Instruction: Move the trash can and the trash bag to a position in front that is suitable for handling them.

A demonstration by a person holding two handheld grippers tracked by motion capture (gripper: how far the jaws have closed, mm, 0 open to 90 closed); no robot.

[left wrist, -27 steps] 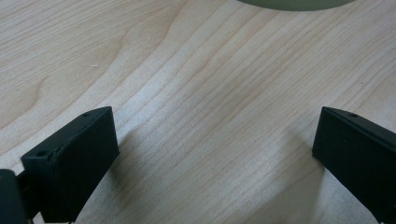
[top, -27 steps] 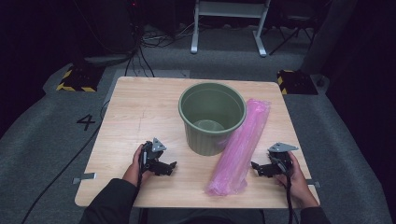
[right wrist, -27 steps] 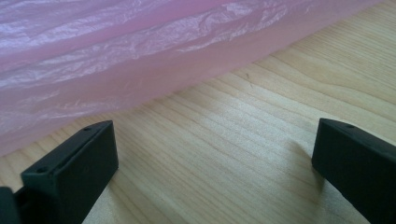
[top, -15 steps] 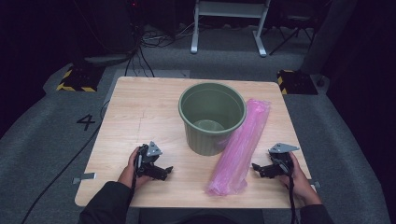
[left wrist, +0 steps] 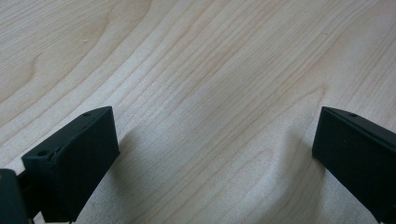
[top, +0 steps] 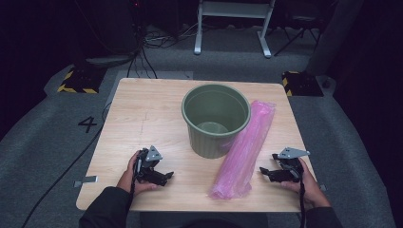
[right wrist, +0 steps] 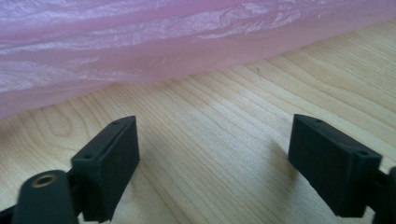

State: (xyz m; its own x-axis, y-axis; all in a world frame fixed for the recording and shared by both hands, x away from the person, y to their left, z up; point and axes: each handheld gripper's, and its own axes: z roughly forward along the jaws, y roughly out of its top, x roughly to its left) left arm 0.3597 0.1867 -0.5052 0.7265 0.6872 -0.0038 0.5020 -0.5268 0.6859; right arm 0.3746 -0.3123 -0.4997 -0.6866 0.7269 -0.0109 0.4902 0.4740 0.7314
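pink plastic roll (top: 244,149): lies flat on the tabletop (top: 142,118), long axis running from about 1 o'clock to 7 o'clock, its upper stretch touching the right side of the green bucket (top: 216,118). in the right gripper view the roll (right wrist: 163,42) crosses the top of the frame, film crinkled and unopened as far as can be seen; it is clear of the jaws.

green bucket: upright at tabletop centre, interior looks unlined.

right tongs (top: 267,173): at 5 o'clock from the bucket, just beside the roll's near end, pointing toward it. jaws stand wide apart with bare wood between them; nothing gripped.

left tongs (top: 164,176): at 7 o'clock from the bucket, low over the tabletop, well apart from roll and bucket. jaws (left wrist: 70,163) spread wide, only wood grain between them; nothing gripped.

progress, as judged: work appears to be at the start. the roll is untouched and the bucket bare. remaining: close the right tongs on the roll, lift it or draw out the film, and bring it to the bucket, with the left tongs presumably assisting.
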